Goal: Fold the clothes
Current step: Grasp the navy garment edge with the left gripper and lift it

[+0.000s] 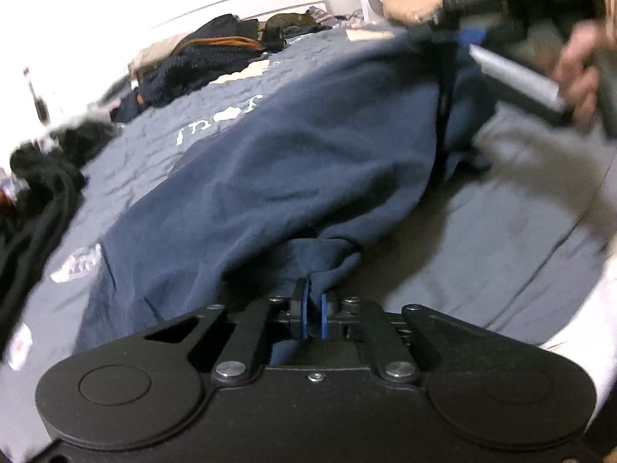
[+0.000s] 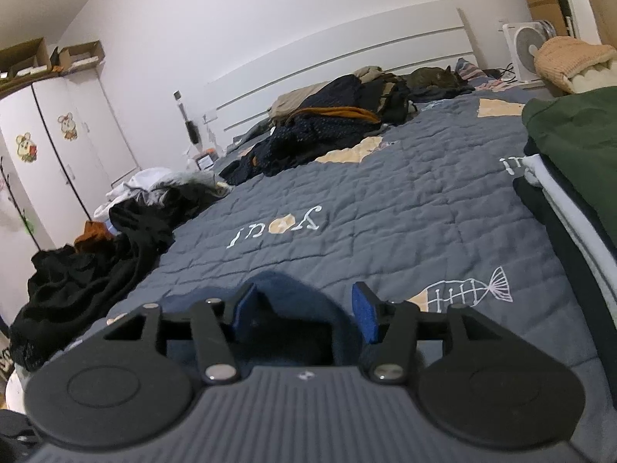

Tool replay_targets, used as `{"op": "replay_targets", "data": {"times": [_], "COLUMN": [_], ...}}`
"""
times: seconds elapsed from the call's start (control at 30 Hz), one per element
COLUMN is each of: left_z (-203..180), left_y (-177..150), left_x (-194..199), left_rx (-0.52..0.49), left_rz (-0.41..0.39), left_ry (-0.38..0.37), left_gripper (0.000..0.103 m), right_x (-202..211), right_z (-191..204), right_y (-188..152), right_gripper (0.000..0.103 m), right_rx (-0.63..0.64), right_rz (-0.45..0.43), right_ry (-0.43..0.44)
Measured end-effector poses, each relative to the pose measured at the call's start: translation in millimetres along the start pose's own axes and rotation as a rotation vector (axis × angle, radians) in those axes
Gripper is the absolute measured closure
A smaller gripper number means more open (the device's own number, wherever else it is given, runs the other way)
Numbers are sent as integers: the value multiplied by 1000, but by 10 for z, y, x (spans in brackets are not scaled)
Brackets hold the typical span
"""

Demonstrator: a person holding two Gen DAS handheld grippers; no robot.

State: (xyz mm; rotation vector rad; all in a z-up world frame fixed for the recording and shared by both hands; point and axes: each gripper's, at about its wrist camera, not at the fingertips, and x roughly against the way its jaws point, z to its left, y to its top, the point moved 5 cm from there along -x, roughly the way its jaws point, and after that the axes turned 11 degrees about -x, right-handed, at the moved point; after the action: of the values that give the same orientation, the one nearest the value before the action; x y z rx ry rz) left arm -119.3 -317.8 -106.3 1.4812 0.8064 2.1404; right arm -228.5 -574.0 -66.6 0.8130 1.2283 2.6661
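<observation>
A navy blue garment [image 1: 293,146] lies spread on the grey quilted bed [image 1: 501,254]. My left gripper [image 1: 313,310] is shut on a bunched near edge of it. In the left wrist view the right gripper [image 1: 455,42] is at the garment's far right part, blurred, held by a hand. In the right wrist view my right gripper [image 2: 304,308] is open, with a fold of the navy garment [image 2: 285,289] lying between its blue pads [image 2: 364,308], low over the quilt [image 2: 385,208].
A stack of folded clothes with a green top [image 2: 574,146] stands at the right. Piles of dark unfolded clothes lie at the left [image 2: 88,270] and near the headboard [image 2: 331,127]. A white fan [image 2: 528,50] and a wardrobe [image 2: 58,146] stand beyond the bed.
</observation>
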Motion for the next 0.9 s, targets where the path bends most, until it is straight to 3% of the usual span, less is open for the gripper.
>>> {"op": "replay_targets", "data": {"times": [0.2,0.43,0.53,0.6,0.7,0.77,0.8,0.9], "left_z": [-129,-515,-453,-334,-30,210,321,613], "left_y": [-58,-407,-414,-324,-111,32,98,247], "left_x": [368,409,523,667,822,829,812,651], "left_rx": [-5,-4,84,157,235,256,257,268], "left_rz": [-9,114,98,34,-68,-118,-136,-163], "left_ry": [-114,-186,-228,-267,-233,-170,-130,-63], "left_gripper": [97,96,85,85,79,58,53,50], "right_x": [67,-20,-61,-51,-49,-61,-68,-76], "right_z": [-13,97,211,272,343,356,357,347], "right_y": [62,-73,-181,-212,-224,-230,-232,-226], "right_gripper": [49,49,49,49,48,48,48,48], "right_rx": [-3,90,151,165,172,170,167,161], "right_rz": [4,110,160,164,160,160,161,160], "right_ry": [22,39,59,76,94,93,90,86]}}
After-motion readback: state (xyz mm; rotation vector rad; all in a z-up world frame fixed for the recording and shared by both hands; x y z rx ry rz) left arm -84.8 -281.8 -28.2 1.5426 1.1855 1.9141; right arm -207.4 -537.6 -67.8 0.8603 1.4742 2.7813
